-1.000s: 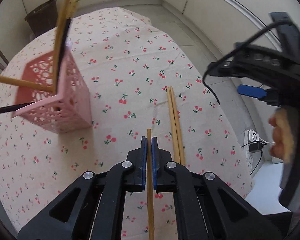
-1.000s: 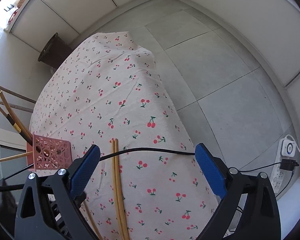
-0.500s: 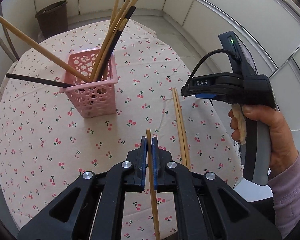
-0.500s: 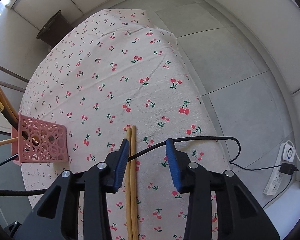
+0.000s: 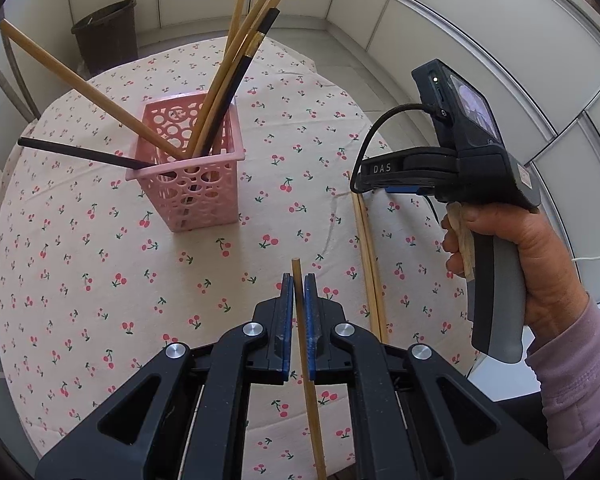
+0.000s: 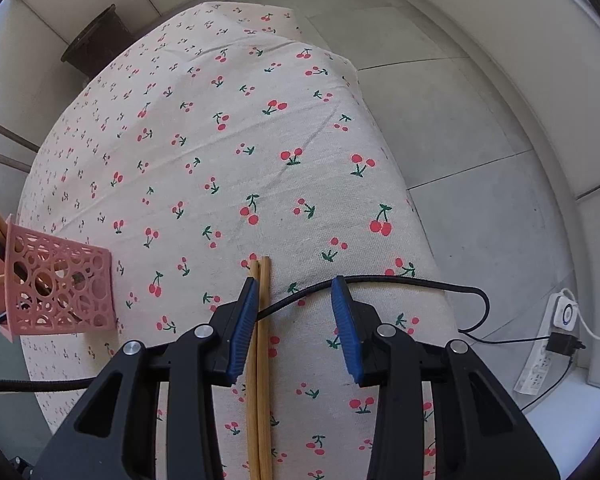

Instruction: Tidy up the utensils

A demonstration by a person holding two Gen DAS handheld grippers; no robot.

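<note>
My left gripper (image 5: 299, 280) is shut on a single wooden chopstick (image 5: 314, 408), which sticks out a little past the pads above the cherry-print tablecloth (image 5: 100, 280). Beyond it to the left stands a pink perforated basket (image 5: 196, 200) with several wooden and black chopsticks leaning in it. A pair of wooden chopsticks (image 6: 262, 360) lies on the cloth near the table's right edge. My right gripper (image 6: 294, 284) hovers low over that pair, partly open; the pair lies just inside its left pad (image 6: 244, 320), untouched by the right pad. A hand (image 5: 520, 248) holds this gripper.
A dark waste bin (image 5: 106, 32) stands on the floor beyond the table. A black cable (image 6: 400, 280) runs across in front of the right gripper's fingers. On the floor at the right lies a white power strip (image 6: 548, 344). The cloth drops off close to the right of the pair.
The right gripper's jaws narrowed from wide apart and it sank over the pair of chopsticks. The left gripper drew back and up from the basket, still gripping its chopstick.
</note>
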